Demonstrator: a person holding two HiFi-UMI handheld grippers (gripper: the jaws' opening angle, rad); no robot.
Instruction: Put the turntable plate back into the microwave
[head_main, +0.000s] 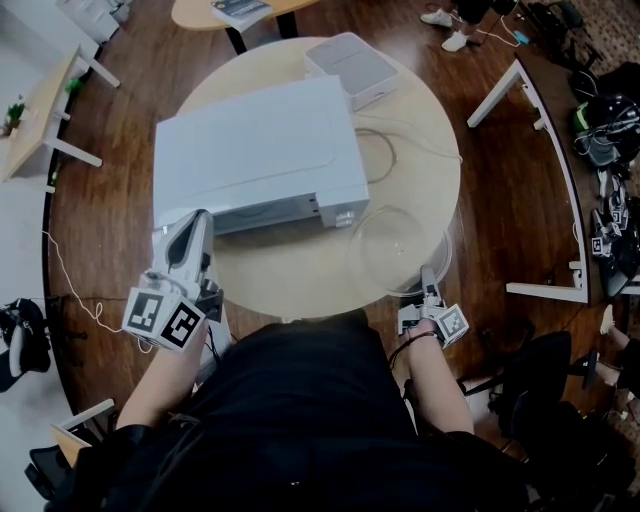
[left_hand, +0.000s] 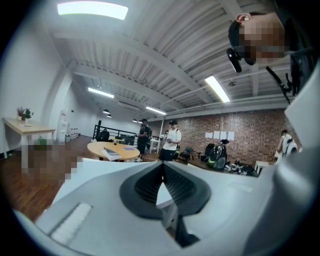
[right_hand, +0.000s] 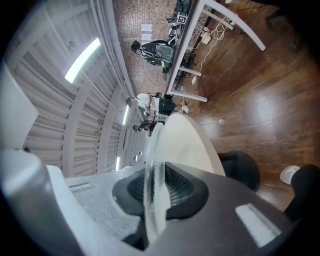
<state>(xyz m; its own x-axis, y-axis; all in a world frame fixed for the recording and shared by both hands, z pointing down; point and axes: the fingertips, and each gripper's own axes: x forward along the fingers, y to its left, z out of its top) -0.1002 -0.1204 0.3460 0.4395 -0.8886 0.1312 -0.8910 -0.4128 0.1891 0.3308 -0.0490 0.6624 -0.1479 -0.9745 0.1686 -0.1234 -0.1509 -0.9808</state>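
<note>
Round table (head_main: 290, 272): turntable plate (head_main: 393, 240) flat, rim clamped in right tongs (head_main: 428, 276).

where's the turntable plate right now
In the head view the turntable plate is over the front right of the round table, beside the microwave, near rim clamped in the right gripper.

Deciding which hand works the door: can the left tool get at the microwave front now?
Probably yes: the left tool sits by the microwave's front left corner, jaws together, nothing between them.

Microwave (head_main: 255, 150) on table (head_main: 300, 285); turntable plate (head_main: 398, 248) at its right.
</note>
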